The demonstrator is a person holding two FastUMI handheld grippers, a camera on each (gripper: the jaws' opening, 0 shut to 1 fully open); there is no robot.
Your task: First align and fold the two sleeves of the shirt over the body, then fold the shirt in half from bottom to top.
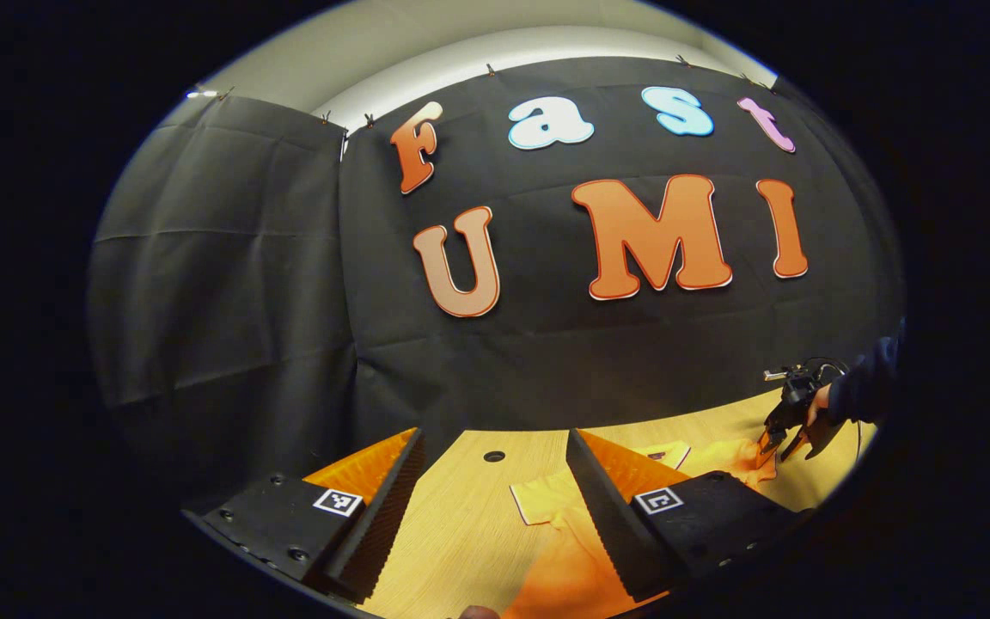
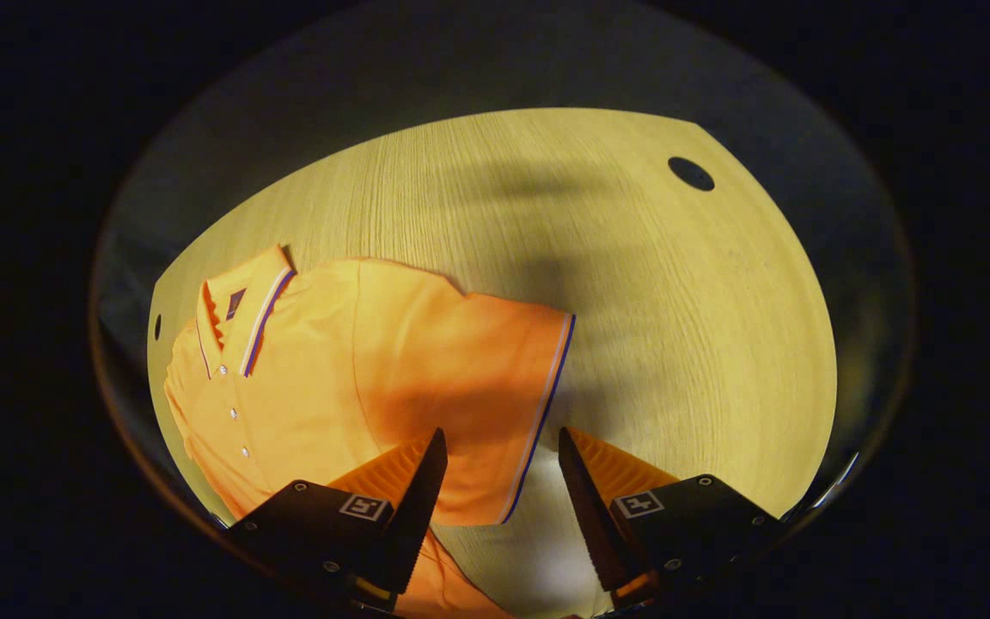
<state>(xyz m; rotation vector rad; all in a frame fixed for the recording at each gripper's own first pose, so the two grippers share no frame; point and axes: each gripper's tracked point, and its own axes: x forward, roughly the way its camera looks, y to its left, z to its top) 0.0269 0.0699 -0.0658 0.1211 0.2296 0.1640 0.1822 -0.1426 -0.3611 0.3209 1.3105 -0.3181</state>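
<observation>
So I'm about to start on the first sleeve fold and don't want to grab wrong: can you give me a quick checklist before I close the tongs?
1. Right tongs open: ok, the fingers stand apart.
2. Sleeve lined up between them: ok, its striped hem runs down into the gap.
3. Sleeve flat, not yet folded: ok, it lies spread on the table.
4. Shirt buttons up, collar flat: ok.
5. Left tongs open, holding nothing: ok.
6. Left tongs over the other sleeve: not ok, mostly bare table lies between the fingers.
</observation>
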